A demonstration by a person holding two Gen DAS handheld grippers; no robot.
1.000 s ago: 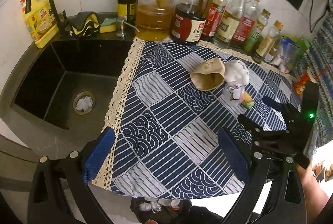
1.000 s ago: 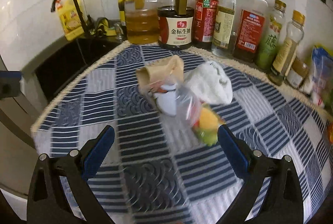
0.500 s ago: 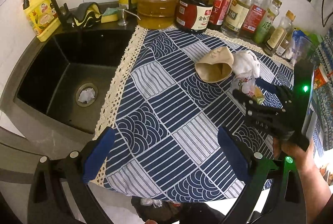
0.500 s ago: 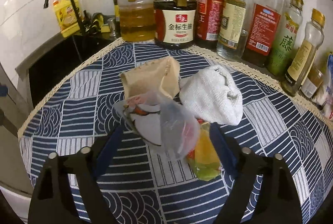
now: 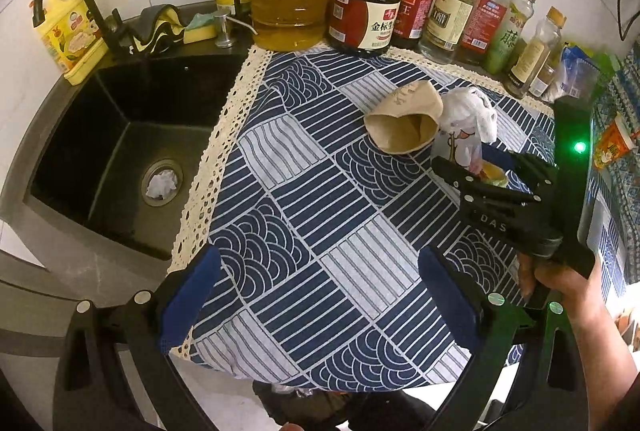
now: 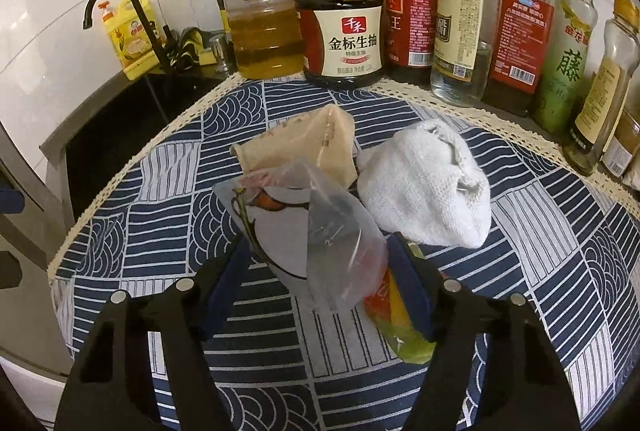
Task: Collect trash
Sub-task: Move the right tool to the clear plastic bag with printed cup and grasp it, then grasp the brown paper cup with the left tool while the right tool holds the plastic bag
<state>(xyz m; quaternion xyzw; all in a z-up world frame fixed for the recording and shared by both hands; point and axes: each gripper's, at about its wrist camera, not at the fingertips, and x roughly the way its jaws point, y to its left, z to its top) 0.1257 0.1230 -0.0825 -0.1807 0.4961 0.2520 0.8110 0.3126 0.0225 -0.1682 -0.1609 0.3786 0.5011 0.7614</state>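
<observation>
From the left wrist camera, the left gripper (image 5: 316,295) hangs with its jaws spread wide and nothing between them, over the blue patterned tablecloth (image 5: 320,199). The trash sits at about two o'clock: a brown paper bag (image 5: 404,119), a crumpled white paper towel (image 5: 472,111) and a clear plastic wrapper (image 5: 460,151), all touching. The right gripper (image 5: 480,167) reaches into that pile. At nine o'clock the black sink (image 5: 120,135) holds a white wad in its drain (image 5: 162,183), which could easily be overlooked.

From the right wrist camera, the right gripper (image 6: 320,283) is closing, its blue pads flanking the clear plastic wrapper (image 6: 316,231) without yet clearly pressing it. The film is thin and slack, so it may slip or fold out of the pinch. The right-hand pad lies against a yellow-green snack packet (image 6: 400,327) at five o'clock; it may be dragged or pinched along. The paper towel (image 6: 428,191) at one o'clock and the paper bag (image 6: 304,147) at twelve touch the wrapper and could shift toward the sauce bottles (image 6: 340,31).
</observation>
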